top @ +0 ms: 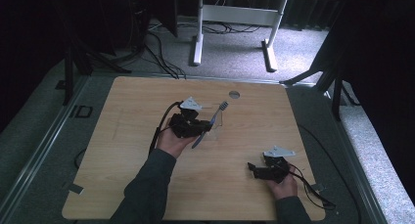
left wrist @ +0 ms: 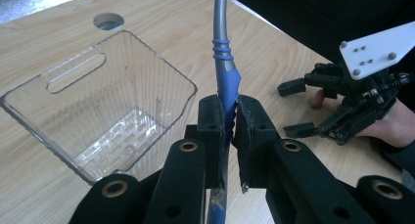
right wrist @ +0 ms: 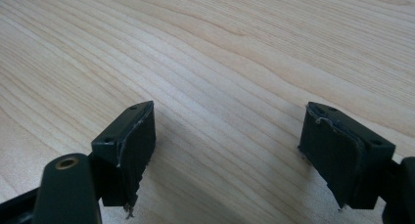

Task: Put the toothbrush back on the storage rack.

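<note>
Clamping the light, stiff blue-and-grey plastic toothbrush (left wrist: 224,82) by its ribbed blue handle, left gripper (left wrist: 226,136) clenched, brush held upright just beside the clear ribbed plastic bin (left wrist: 58,121); grooved blue section probably best for purchase, smooth grey neck likely slippery. Bin empty. Right gripper (right wrist: 230,150) released, jaws wide above the wooden table (right wrist: 220,48)

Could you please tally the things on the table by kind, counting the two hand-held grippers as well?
Toothbrush, blue and grey, clamped in the left gripper: 1
Clear plastic bin, empty: 1
Grippers, the left one and the right gripper with jaws apart: 2
Total: 4
</note>
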`<state>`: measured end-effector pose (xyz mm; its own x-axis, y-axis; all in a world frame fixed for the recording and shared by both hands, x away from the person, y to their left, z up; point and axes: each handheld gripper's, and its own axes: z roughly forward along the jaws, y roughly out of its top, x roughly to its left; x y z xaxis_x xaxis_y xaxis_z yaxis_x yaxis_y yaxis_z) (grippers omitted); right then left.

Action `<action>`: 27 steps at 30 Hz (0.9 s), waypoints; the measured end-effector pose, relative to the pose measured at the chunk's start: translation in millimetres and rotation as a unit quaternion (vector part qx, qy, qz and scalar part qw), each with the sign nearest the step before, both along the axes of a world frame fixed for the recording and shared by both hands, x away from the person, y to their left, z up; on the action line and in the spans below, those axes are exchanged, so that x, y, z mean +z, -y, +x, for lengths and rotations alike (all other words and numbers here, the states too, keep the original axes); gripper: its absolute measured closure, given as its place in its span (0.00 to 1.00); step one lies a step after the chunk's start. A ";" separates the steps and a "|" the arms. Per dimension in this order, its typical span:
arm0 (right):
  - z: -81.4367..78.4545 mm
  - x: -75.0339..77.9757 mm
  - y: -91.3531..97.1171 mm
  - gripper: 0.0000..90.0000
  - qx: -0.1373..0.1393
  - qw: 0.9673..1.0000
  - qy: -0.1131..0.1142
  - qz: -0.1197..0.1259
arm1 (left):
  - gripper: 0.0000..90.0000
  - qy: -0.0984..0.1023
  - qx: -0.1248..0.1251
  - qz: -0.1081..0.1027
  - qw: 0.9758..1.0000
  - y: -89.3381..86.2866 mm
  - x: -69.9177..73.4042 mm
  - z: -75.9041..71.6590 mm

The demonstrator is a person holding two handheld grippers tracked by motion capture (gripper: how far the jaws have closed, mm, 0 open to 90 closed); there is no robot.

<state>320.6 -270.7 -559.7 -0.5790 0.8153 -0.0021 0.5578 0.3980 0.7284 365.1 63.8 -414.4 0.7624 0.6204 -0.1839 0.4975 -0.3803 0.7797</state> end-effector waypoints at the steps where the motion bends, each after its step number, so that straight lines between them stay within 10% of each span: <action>1: 0.0 0.0 0.0 0.23 0.000 1.000 0.000 0.000 | 0.91 0.000 0.000 0.000 1.000 0.0 0.0 0.0; 27: 0.0 0.0 0.0 0.23 0.000 1.000 0.000 0.000 | 0.91 0.010 0.016 -0.034 0.999 -4.2 -1.2 5.1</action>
